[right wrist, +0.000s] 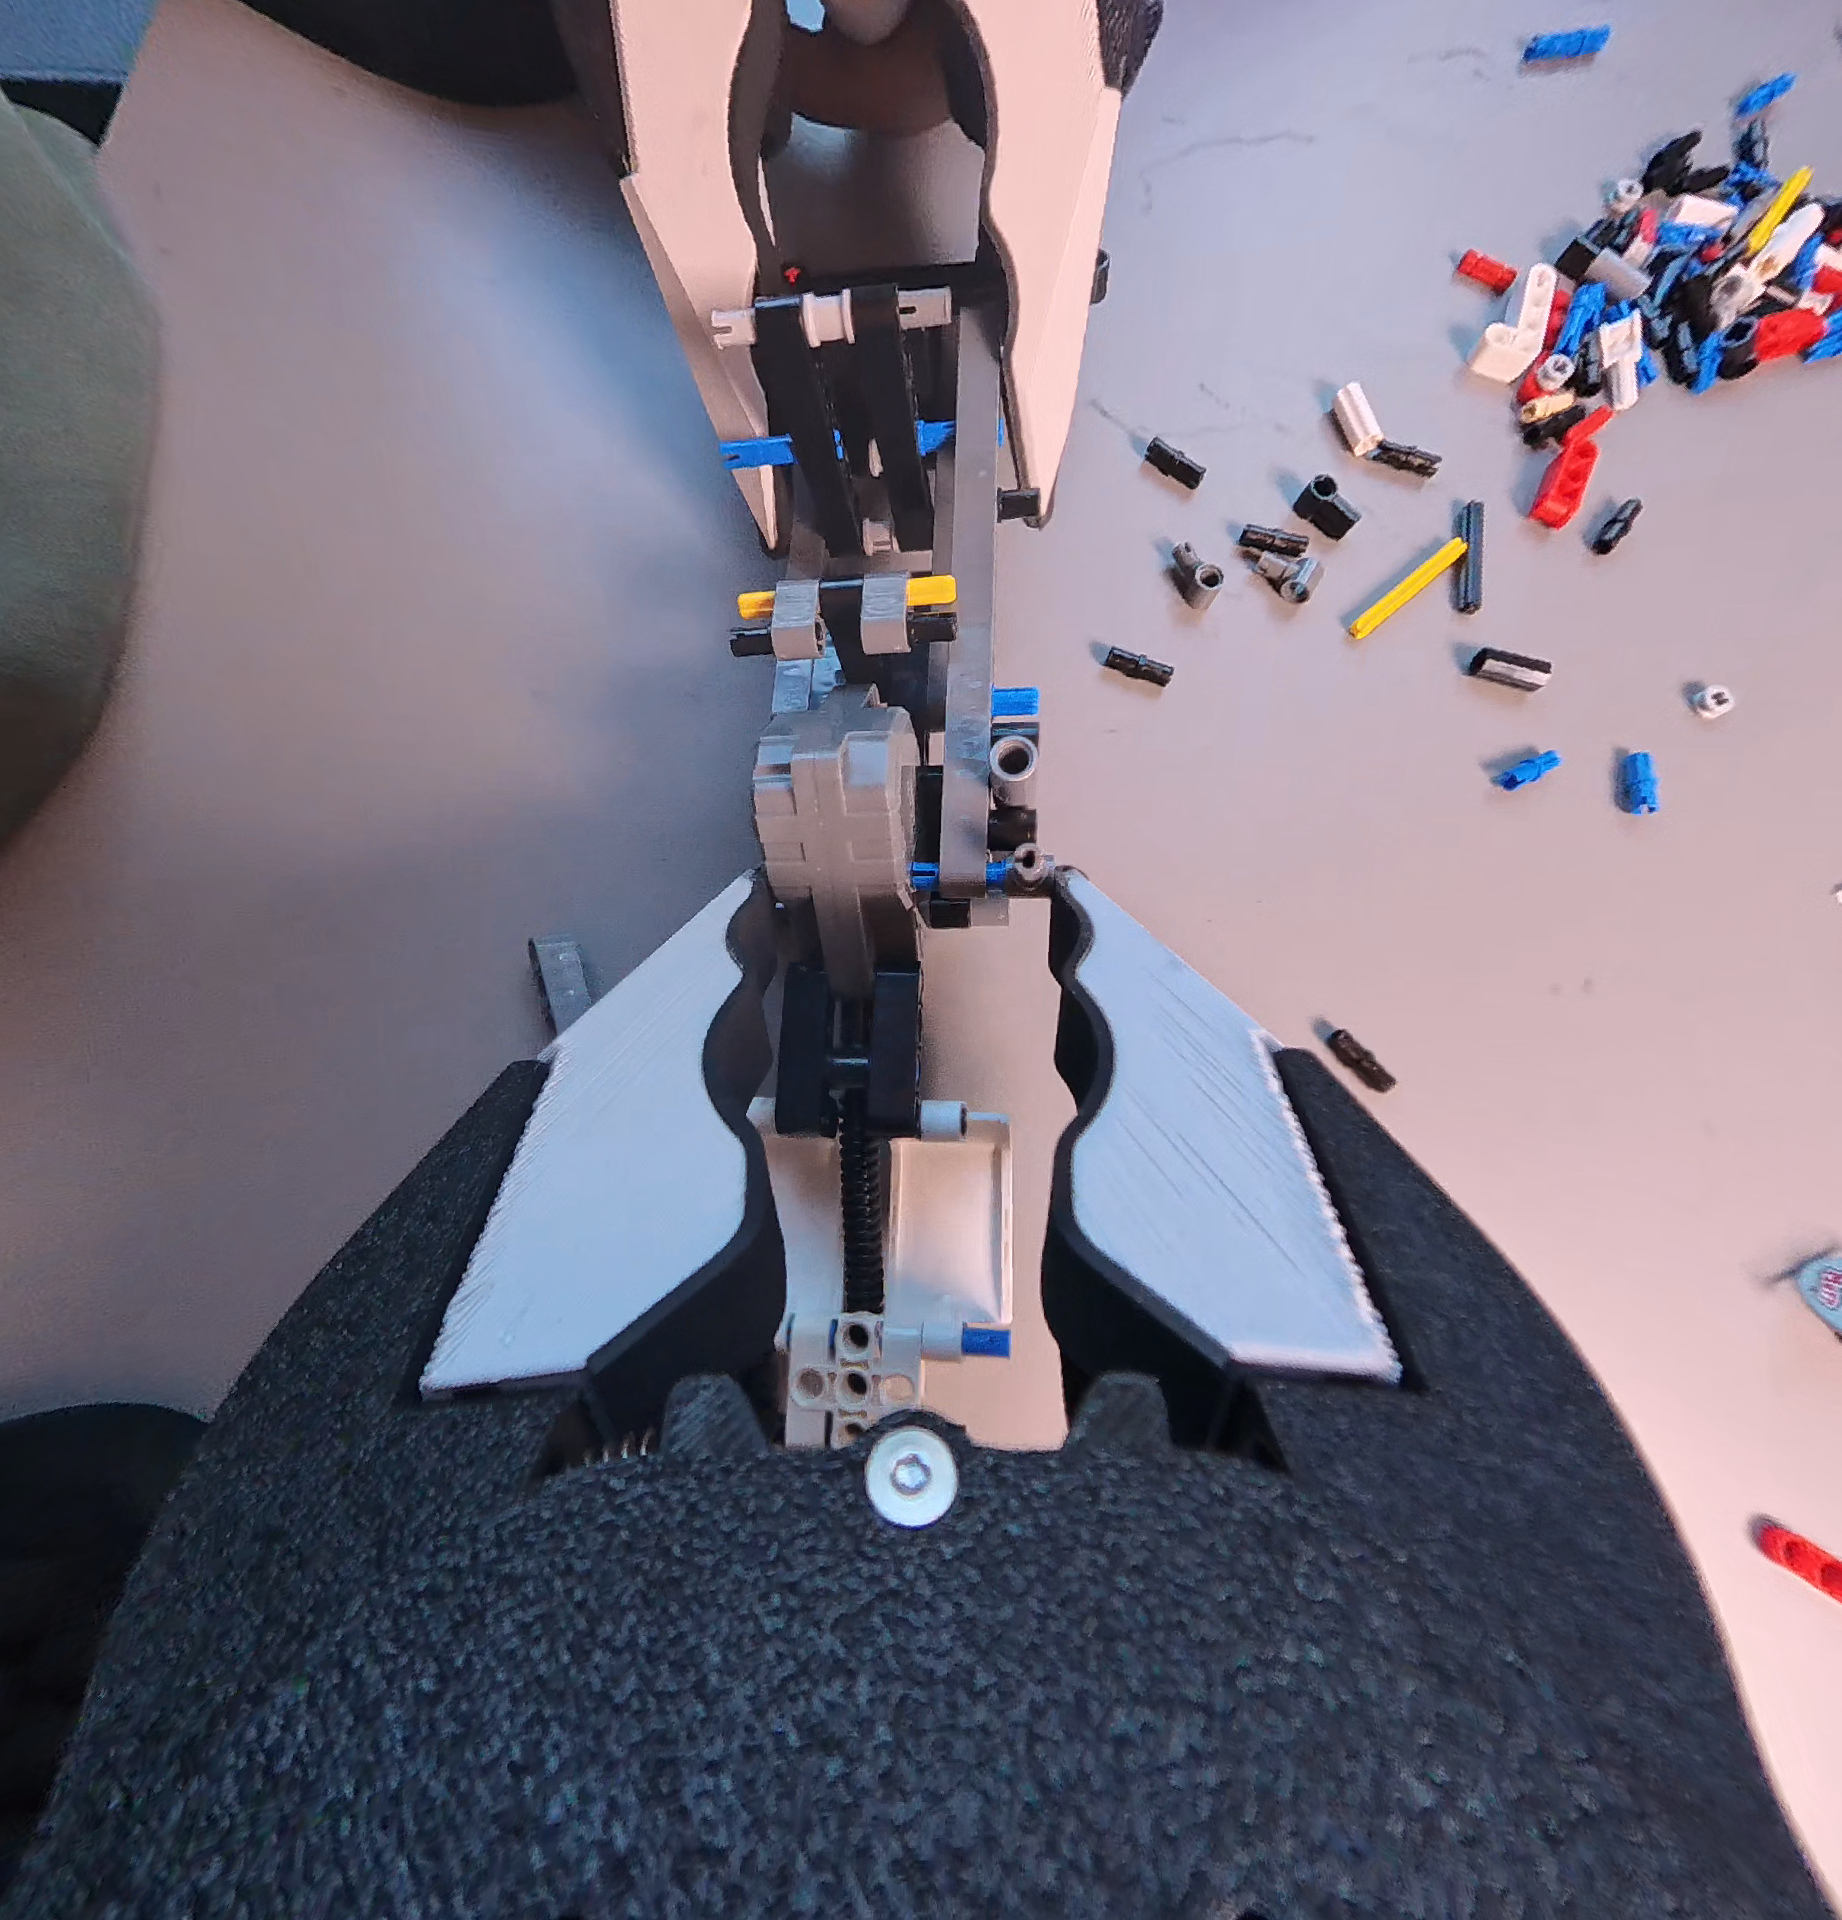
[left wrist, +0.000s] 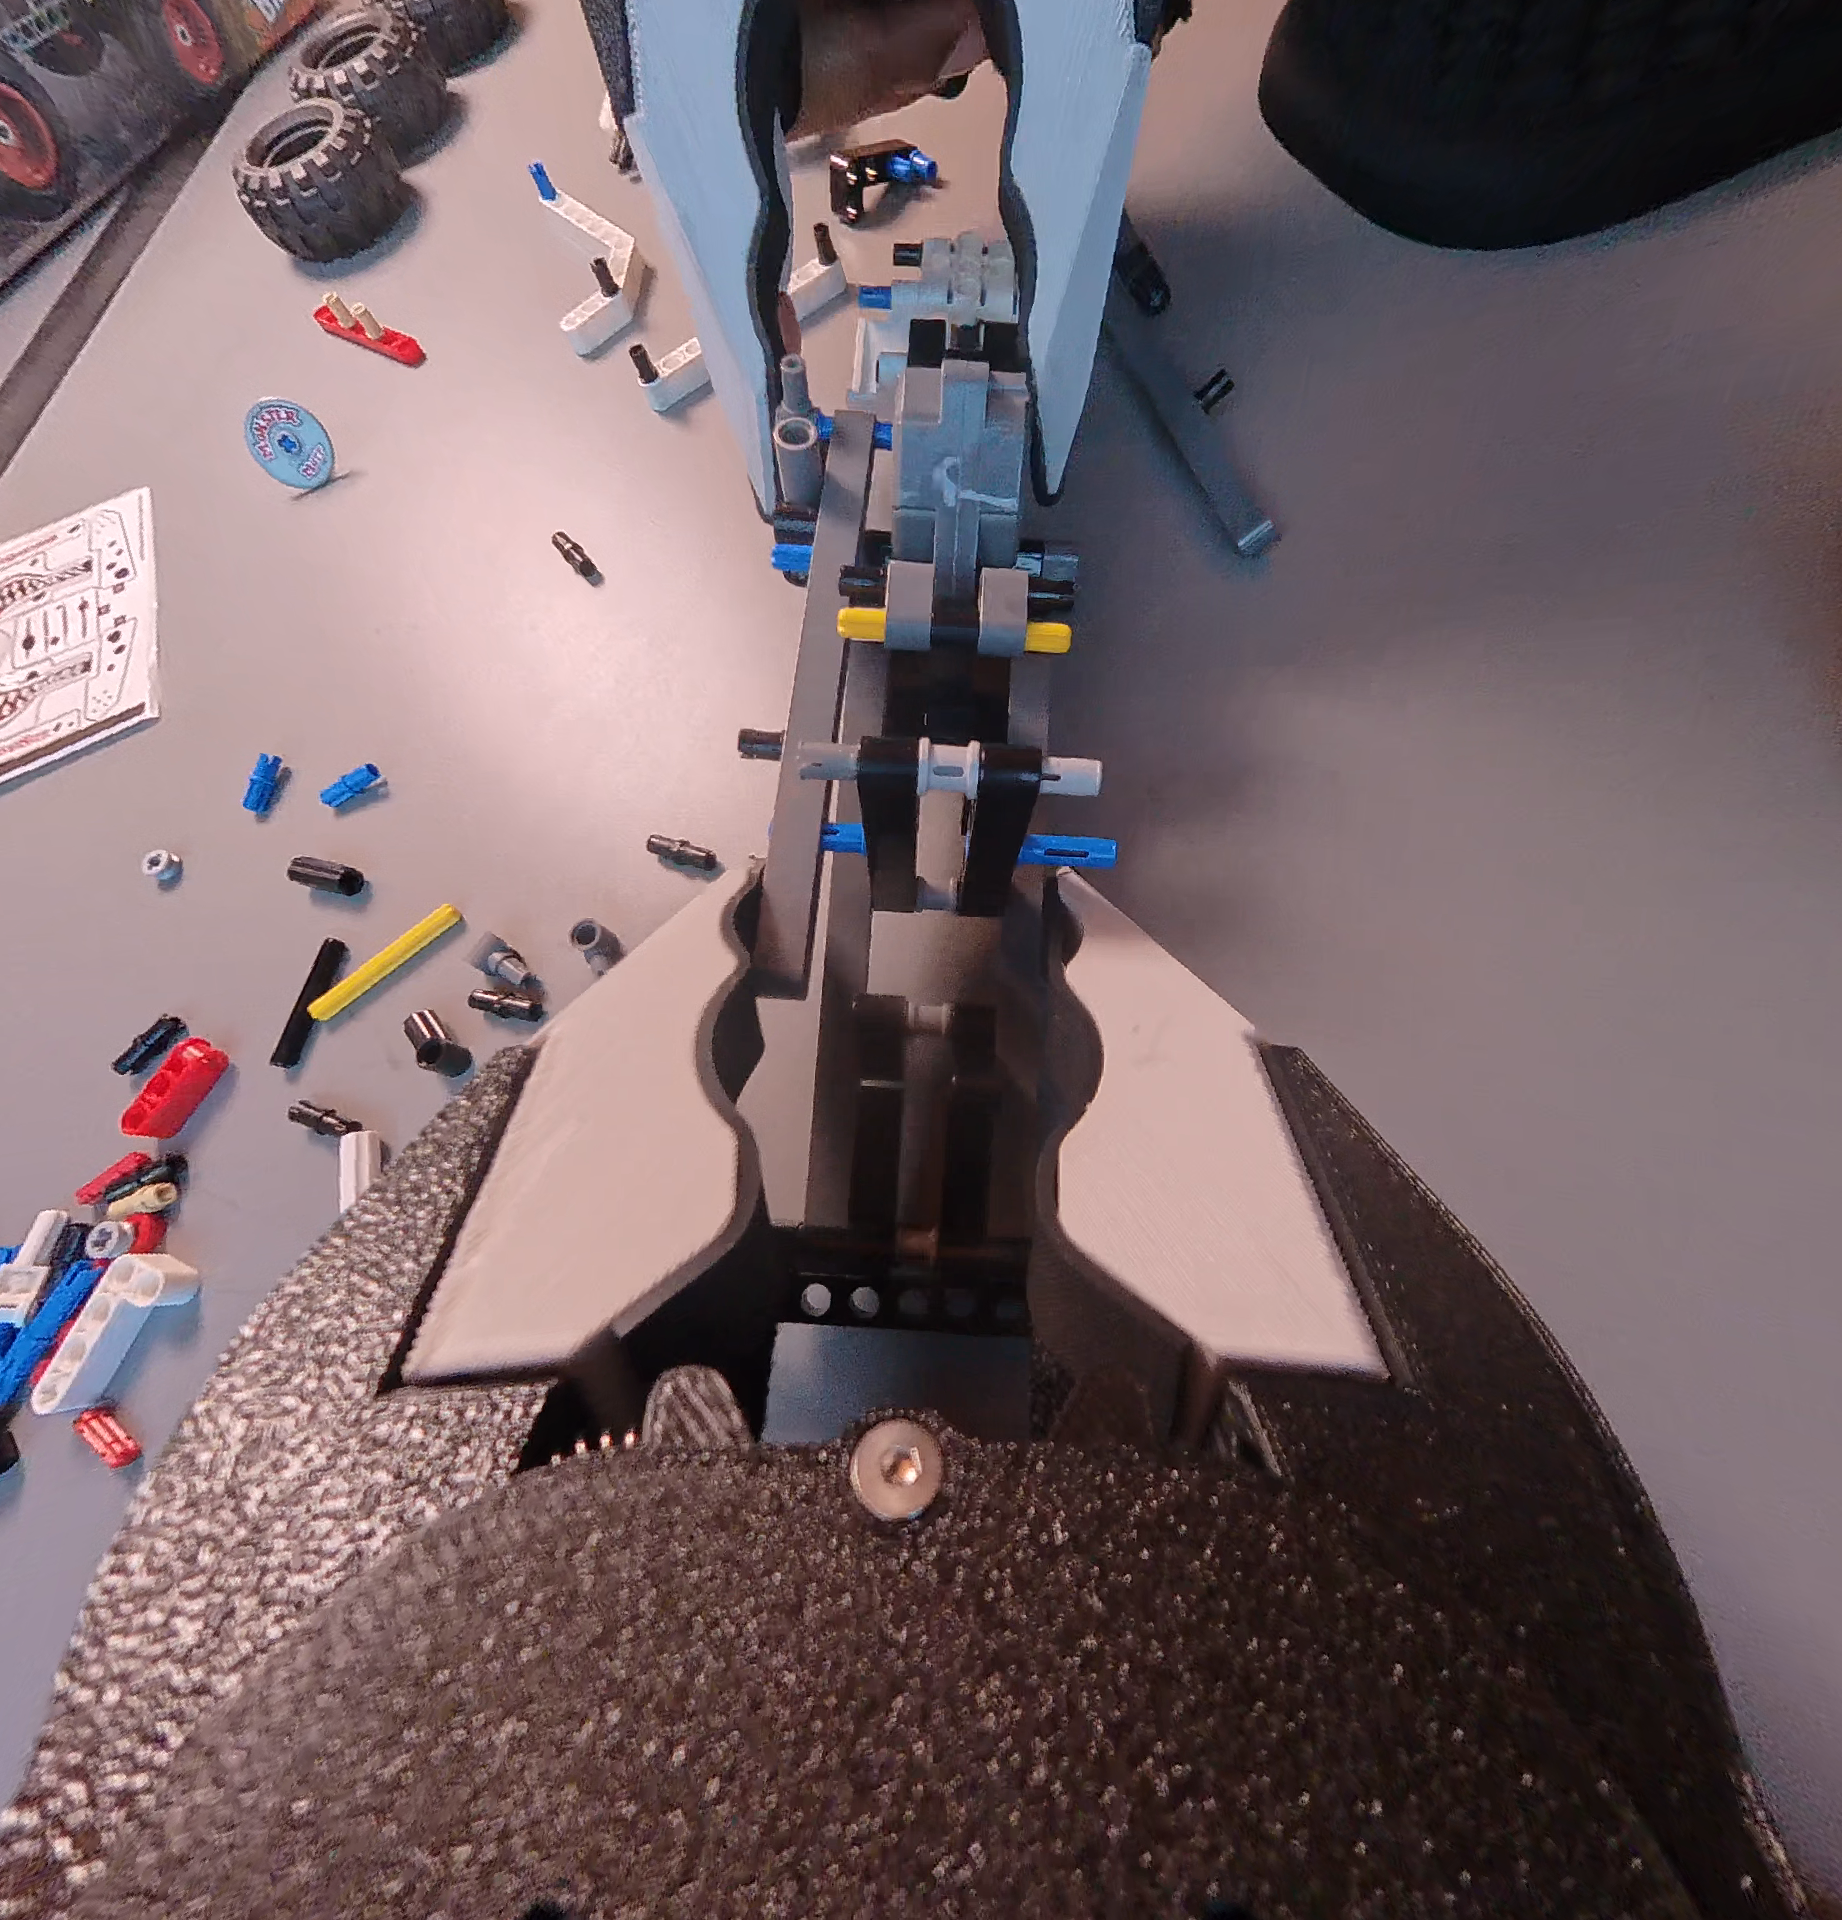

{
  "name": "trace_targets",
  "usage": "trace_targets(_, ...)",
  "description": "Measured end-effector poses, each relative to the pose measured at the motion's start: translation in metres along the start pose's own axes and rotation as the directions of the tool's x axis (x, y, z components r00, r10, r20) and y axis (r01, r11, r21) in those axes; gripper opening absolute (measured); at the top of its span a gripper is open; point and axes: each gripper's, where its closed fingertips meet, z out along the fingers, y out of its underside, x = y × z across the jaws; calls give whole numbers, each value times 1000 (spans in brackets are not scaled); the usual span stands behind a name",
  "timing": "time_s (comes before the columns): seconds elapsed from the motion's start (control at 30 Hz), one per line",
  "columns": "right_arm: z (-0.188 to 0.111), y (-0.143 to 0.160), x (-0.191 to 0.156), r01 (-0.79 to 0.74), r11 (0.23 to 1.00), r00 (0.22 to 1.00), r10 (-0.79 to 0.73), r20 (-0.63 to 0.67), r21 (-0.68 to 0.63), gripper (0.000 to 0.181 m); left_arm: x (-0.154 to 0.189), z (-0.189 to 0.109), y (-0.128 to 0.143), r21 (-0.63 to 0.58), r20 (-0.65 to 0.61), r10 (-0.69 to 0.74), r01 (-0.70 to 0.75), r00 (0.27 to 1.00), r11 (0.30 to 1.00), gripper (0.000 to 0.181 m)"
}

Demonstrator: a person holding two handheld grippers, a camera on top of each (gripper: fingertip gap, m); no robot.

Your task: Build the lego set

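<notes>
Build partly done: long black-and-grey plastic Lego chassis assembly, with yellow and blue axles fitted, is held off the grey tabletop between both tools. Left gripper jaws pinch one end, right gripper jaws pinch the other. Still unfitted: black knobby rubber tyres, white bent beams, pile of loose coloured pins and connectors.

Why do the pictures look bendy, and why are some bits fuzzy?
Left wrist view: the wide lens curves the edges, and the tyres look bent. Right wrist view: the far brick pile is blurred, the table has a pinkish glow, and the lego frame is sharper.
</notes>
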Motion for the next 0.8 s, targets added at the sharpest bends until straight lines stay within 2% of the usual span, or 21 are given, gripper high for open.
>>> trace_targets(0.13, 0, 2, 7, 57, 998, 998, -57, -20, -13, 52, 2, -1, -2, 4, -31, -41, 41, 999, 999, 53)
trace_targets(0.27, -2, -1, 17, 154, 987, 983, -158, -95, -44, 51, 5, -6, -5, 9, -62, -72, 73, 995, 997, 61)
trace_targets(0.5, -10, -11, 26, 335, 938, 895, -348, -279, -95, 50, -2, -13, -11, 34, 33, 29, -30, 999, 999, 56)
trace_targets(0.53, -10, -11, 25, 343, 935, 890, -355, -287, -94, 50, -5, -13, -11, 37, 59, 38, -40, 998, 999, 41)
trace_targets(0.67, -5, -8, 24, 301, 951, 913, -308, -268, -66, 49, -3, -12, -8, 43, 23, 9, -10, 1000, 999, 41)
trace_targets(0.7, -4, -5, 22, 273, 960, 928, -278, -247, -58, 32, -3, -11, -6, 35, 11, -12, 11, 1000, 999, 44)
trace_targets(0.73, -4, -3, 25, 245, 968, 934, -251, -254, -57, 23, -2, -10, -4, 26, -9, -34, 34, 999, 999, 46)
trace_targets(0.8, -3, 3, 27, 194, 980, 951, -200, -235, -52, 20, 3, -8, -2, 28, -61, -91, 93, 994, 995, 56)
